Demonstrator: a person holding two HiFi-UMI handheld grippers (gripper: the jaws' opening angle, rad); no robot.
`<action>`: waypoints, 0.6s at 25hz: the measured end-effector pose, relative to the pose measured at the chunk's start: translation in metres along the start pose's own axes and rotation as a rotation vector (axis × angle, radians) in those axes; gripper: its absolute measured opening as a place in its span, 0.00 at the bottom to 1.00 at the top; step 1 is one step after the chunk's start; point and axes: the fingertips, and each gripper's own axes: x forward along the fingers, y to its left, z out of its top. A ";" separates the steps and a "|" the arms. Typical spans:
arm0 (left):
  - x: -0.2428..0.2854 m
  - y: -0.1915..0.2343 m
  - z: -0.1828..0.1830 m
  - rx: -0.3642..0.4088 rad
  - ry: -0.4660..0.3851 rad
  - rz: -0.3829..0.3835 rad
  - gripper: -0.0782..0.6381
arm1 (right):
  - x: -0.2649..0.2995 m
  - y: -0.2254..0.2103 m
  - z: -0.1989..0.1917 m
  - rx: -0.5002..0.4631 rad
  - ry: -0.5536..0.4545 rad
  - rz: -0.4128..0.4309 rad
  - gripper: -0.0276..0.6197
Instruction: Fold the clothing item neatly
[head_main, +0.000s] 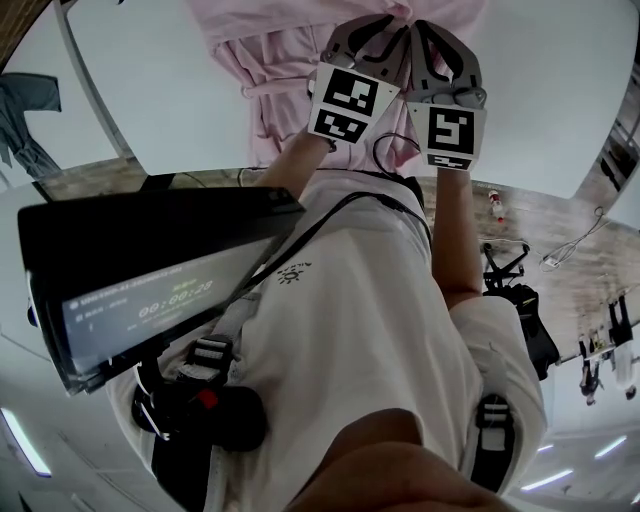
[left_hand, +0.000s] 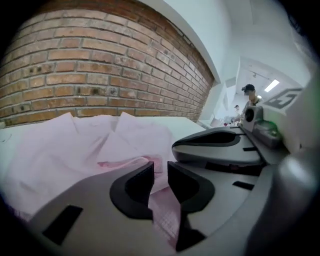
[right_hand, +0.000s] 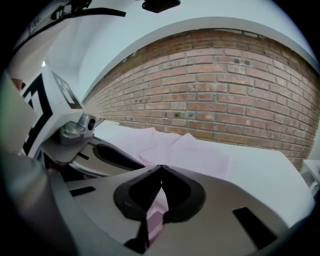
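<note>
A pale pink garment lies crumpled on a white table. Both grippers meet over its near edge, side by side. My left gripper stands open by a narrow gap, and a fold of the pink garment runs loosely between and below its pads. My right gripper is shut, with a strip of the pink garment pinched between its jaws and hanging below them. In the head view the left gripper and right gripper nearly touch at the tips.
A brick wall runs behind the table. A black device with a screen hangs at the person's chest. Hangers and dark items lie on the floor at right. A person stands far off.
</note>
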 end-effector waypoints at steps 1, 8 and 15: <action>-0.005 0.004 0.000 0.003 -0.015 0.018 0.22 | 0.003 0.003 0.001 -0.003 -0.003 0.007 0.05; -0.033 0.048 0.002 -0.037 -0.081 0.180 0.11 | 0.024 0.032 0.011 -0.031 -0.025 0.076 0.05; -0.044 0.084 -0.012 -0.081 -0.050 0.278 0.11 | 0.040 0.056 0.002 -0.098 0.059 0.136 0.05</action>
